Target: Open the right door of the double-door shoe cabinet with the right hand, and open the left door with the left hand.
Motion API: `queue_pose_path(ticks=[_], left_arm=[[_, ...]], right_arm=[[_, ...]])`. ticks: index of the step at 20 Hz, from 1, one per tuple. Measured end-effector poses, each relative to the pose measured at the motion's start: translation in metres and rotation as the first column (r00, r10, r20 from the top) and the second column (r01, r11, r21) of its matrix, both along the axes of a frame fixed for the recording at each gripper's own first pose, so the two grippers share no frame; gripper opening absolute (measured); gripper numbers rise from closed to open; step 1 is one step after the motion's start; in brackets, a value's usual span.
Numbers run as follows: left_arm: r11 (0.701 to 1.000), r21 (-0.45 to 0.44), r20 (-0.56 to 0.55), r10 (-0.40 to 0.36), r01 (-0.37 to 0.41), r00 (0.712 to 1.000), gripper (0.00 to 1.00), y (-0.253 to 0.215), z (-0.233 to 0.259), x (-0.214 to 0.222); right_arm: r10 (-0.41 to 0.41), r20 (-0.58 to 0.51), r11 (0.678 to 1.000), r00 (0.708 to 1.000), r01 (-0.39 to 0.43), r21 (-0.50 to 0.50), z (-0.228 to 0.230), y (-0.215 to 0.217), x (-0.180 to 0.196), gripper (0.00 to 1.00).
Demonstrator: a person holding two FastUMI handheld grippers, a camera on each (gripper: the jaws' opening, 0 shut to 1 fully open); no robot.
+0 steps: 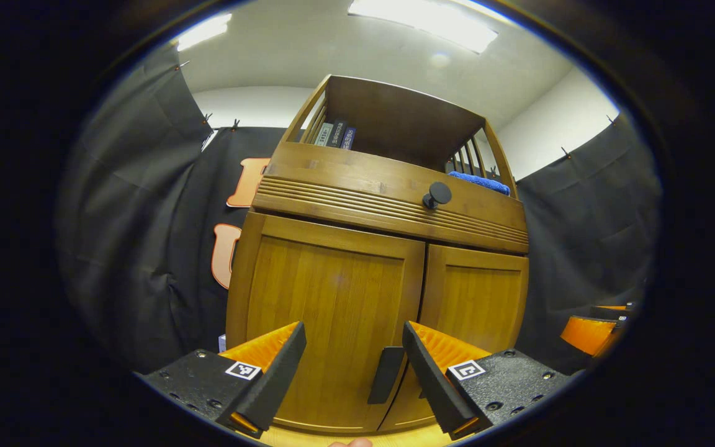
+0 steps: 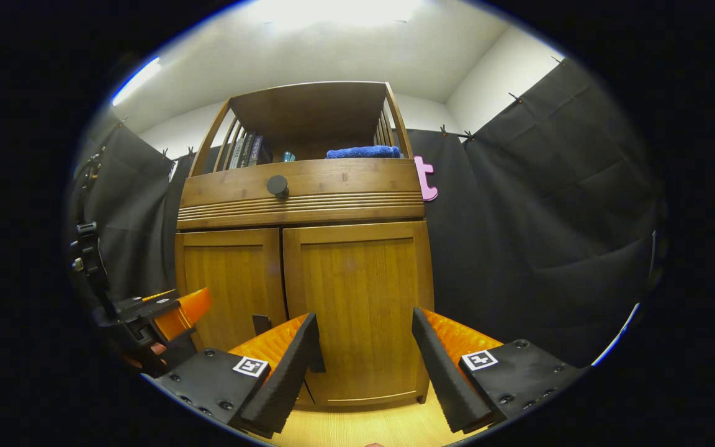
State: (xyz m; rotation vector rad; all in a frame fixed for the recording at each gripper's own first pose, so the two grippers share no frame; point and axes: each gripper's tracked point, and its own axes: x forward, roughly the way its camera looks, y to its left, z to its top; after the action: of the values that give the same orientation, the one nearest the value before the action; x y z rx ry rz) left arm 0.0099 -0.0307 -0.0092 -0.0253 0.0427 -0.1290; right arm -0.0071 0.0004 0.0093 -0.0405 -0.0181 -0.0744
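Spread wide before the shoe cabinet [image 2: 301,248], the right gripper [image 2: 364,357] and left gripper [image 1: 354,363] are each held empty, level with the closed doors' lower halves. Right door [image 2: 360,310] and left door [image 1: 326,323] are both seen shut, so the approach step is judged to be in hand. Next, the right door's dark handle [image 2: 317,363], partly hidden behind a finger, would need to be pinched and pulled; the left handle [image 1: 386,375] would follow.
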Motion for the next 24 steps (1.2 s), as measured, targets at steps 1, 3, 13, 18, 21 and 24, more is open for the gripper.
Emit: queue_pose_path(ticks=[1, 3, 13, 18, 21, 24], left_arm=[[1.0, 0.0, -0.001, 0.001, -0.001, 1.0, 0.92, 0.0, 0.0, 0.001], [1.0, 0.005, -0.007, 0.0, 0.0, 1.0, 0.92, 0.0, -0.001, 0.002], [0.999, -0.001, -0.026, 0.035, -0.035, 0.999, 0.92, 0.014, -0.007, -0.001], [0.999, 0.004, -0.033, 0.05, -0.05, 0.998, 0.92, 0.02, -0.009, -0.002], [0.999, 0.002, -0.042, 0.042, -0.042, 0.998, 0.92, 0.018, -0.011, -0.004], [0.999, 0.022, -0.055, 0.041, -0.04, 0.998, 0.92, 0.021, -0.016, -0.003]], right_arm=[[0.003, -0.001, 1.0, 1.0, -0.003, 0.0, -0.001, 0.001, 0.0, 0.98], [0.004, -0.005, 1.0, 1.0, -0.004, -0.001, -0.003, 0.003, 0.0, 0.98], [0.035, -0.006, 0.999, 0.999, -0.035, -0.008, -0.004, 0.02, 0.004, 0.89], [0.052, 0.006, 0.999, 0.999, -0.052, -0.003, -0.004, 0.025, 0.008, 1.0], [0.07, -0.007, 0.998, 0.998, -0.07, 0.004, -0.009, 0.029, 0.012, 0.98], [0.074, -0.016, 0.997, 0.997, -0.074, -0.005, -0.015, 0.028, 0.012, 0.98]])
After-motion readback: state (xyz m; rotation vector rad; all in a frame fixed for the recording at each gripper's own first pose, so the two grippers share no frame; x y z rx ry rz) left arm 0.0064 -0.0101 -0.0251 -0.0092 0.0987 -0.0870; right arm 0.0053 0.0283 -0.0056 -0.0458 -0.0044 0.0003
